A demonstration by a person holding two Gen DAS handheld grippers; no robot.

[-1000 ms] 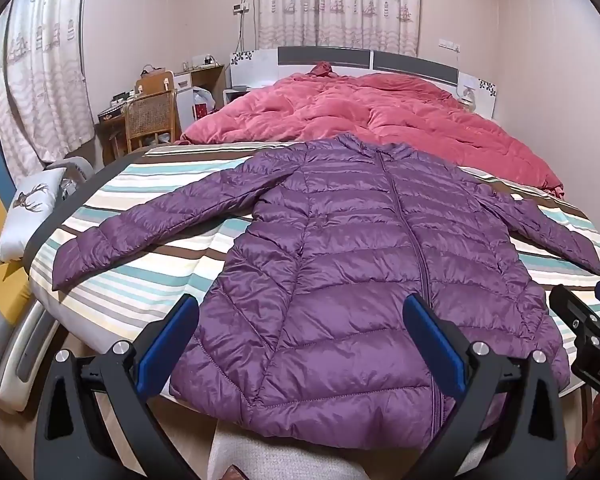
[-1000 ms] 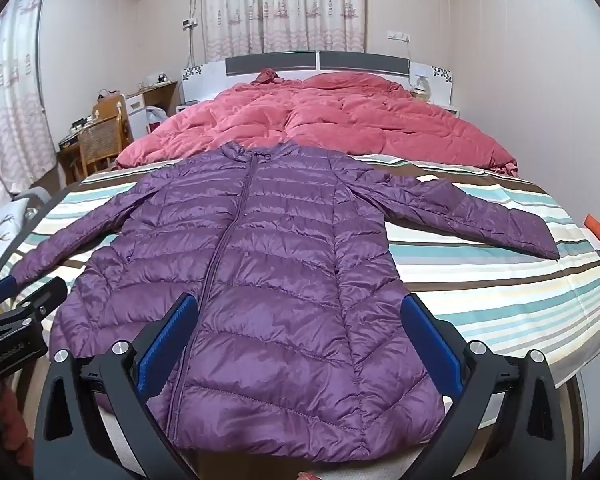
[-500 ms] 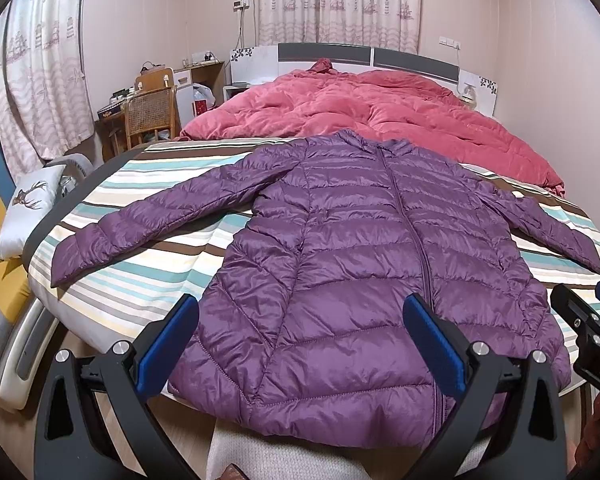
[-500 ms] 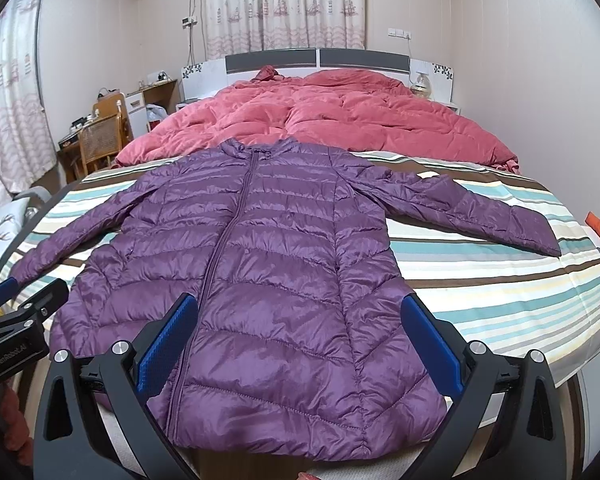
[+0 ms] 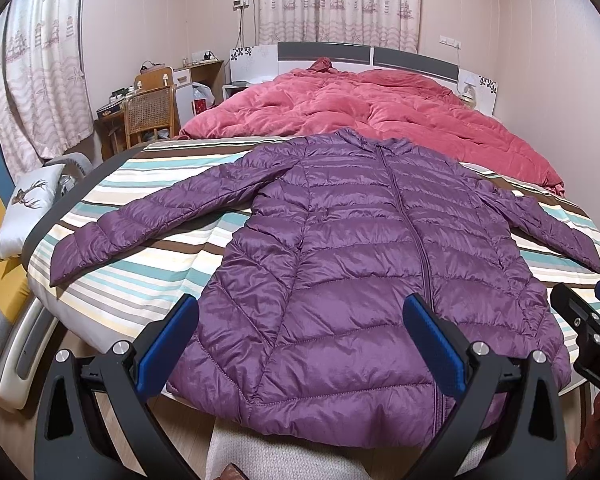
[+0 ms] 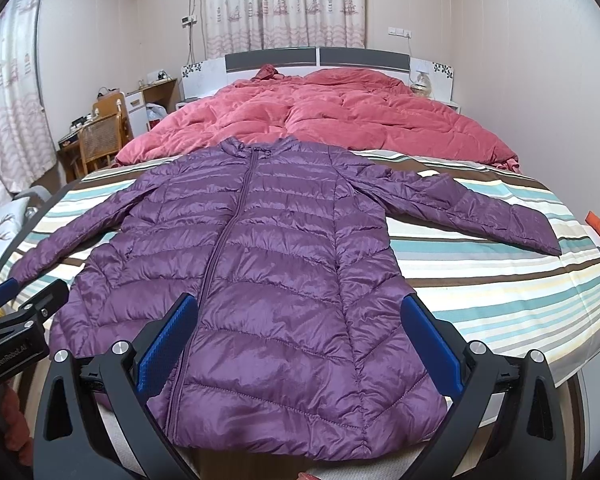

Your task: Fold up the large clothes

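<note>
Left claw point(image 5: 300, 340) spread wide, blue-padded fingers point(image 5: 168, 344) parted and gripping nothing, poised above the hem of the long purple quilted down coat point(image 5: 360, 272). Right claw point(image 6: 300, 340) the same story, gaping, empty, hanging over the hem on the other side of the zip. In the left wrist view the right claw peeks in at the right edge; in the right wrist view the left one shows at the left edge, so the two sit side by side at the foot of the bed

Out from the claws now: the coat lies front up, zipped, flat on the striped cream, teal and brown bedsheet point(image 6: 500, 292), hem hanging just over the foot edge of the bed, collar pointing toward the headboard. Both sleeves are thrown out to the sides, one cuff near the left edge, the other reaching toward the right edge. That spread looks deliberate: a flat coat with open sleeves gives clean fold lines

Beyond the collar, a rumpled pink-red duvet point(image 5: 380, 112) fills the head half of the bed, pushed back, likely to leave working room. A cane-backed wooden chair point(image 5: 150, 114) stands by the left wall

No fold made yet, by my reading; a sleeve is the likely first grab
</note>
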